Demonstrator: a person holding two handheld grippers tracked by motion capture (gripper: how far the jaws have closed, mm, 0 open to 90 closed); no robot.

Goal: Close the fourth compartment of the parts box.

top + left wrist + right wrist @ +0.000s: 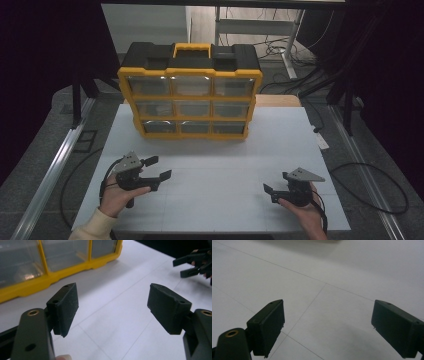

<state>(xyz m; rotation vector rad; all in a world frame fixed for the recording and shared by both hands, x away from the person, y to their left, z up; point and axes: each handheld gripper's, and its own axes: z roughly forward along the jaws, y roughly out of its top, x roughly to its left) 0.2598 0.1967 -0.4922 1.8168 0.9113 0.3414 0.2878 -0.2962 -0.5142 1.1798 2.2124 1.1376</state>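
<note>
The big white table (210, 200) was seen with much bare room at the front. The yellow and black plastic box of clear little drawers (190, 97) was stood at the back, all drawers shut. No work was begun yet, it was judged. The left gripper (159, 167) was held wide and empty, nearest the box. The right gripper (269, 192) was held wide and empty too. Next, a drawer must be reached, it was thought.

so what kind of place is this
Probably a lab or workshop set up for recording: a white table with a yellow and black drawer organiser, cables across the floor, and dark curtains at the sides.
</note>
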